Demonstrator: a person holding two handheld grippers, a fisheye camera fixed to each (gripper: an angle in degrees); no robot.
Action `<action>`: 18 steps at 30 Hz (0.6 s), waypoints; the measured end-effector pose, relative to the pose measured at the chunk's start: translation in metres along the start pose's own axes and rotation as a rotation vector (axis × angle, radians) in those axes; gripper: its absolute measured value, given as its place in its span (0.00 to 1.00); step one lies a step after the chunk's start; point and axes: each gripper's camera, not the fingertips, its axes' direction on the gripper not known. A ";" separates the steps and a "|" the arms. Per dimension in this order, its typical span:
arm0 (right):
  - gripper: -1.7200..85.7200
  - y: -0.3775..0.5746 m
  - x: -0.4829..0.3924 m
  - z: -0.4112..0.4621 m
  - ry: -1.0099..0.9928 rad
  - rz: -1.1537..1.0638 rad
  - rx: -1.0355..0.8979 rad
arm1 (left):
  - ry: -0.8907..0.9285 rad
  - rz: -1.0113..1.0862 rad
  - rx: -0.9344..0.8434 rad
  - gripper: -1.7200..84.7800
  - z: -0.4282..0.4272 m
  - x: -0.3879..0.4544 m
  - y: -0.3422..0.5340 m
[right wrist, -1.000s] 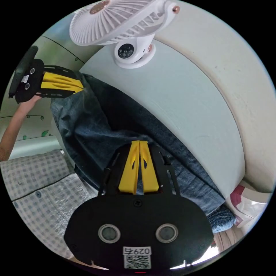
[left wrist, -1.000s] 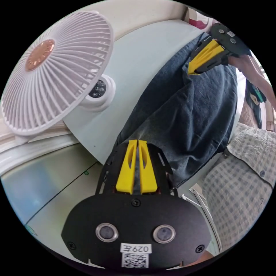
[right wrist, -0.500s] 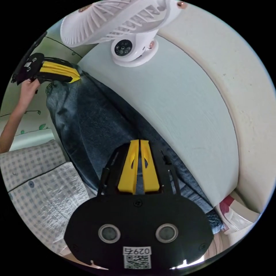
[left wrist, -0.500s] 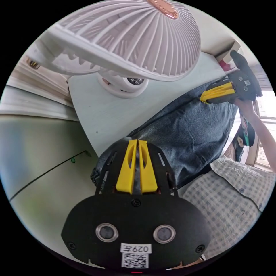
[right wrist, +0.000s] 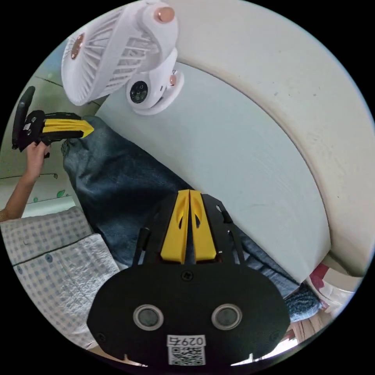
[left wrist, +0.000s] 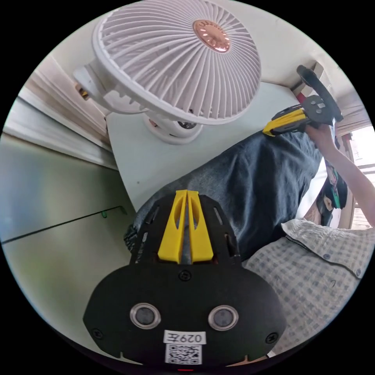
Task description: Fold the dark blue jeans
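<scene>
We take the white clip-on fan (left wrist: 175, 66) as our landmark. In the left gripper view, below the fan, the left gripper (left wrist: 186, 193) has its two yellow jaws closed together on a fold of the dark blue denim jeans (left wrist: 250, 187), a strip of cloth showing in the slit between them. The jeans stretch from there across the pale blue-grey table top (left wrist: 156, 164) toward the far side of the fan, where the right gripper (left wrist: 267, 131) meets their other edge; its jaws look closed, tips at the denim.

In the right gripper view, the left gripper (right wrist: 90, 131) sits below the fan (right wrist: 117, 58), tips touching the jeans' corner, held by a hand (right wrist: 35, 154). Further from the fan, the right gripper (right wrist: 189, 193) clamps the cloth between its jaws.

We cannot see the part of the jeans under each black gripper body, and their far end (right wrist: 304, 300) is cut off at the table edge.

The jeans (right wrist: 117, 183) look taut between the grippers, faded and lightly creased, hanging partly off the table (right wrist: 234, 148) toward a checked shirt (right wrist: 50, 254).
</scene>
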 end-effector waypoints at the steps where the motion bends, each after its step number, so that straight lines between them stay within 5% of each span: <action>1: 0.01 0.003 0.004 -0.012 -0.027 0.009 0.033 | 0.001 -0.003 0.006 0.01 -0.002 0.001 0.001; 4: 0.02 0.031 0.030 -0.057 -0.012 0.115 0.135 | 0.011 -0.010 0.018 0.01 -0.007 0.006 0.010; 12: 0.02 0.083 0.095 -0.031 0.073 0.201 -0.163 | 0.113 -0.033 -0.121 0.01 0.035 0.005 0.030; 18: 0.01 0.098 0.120 -0.067 0.243 0.272 -0.025 | 0.208 -0.088 -0.126 0.01 0.049 -0.007 0.037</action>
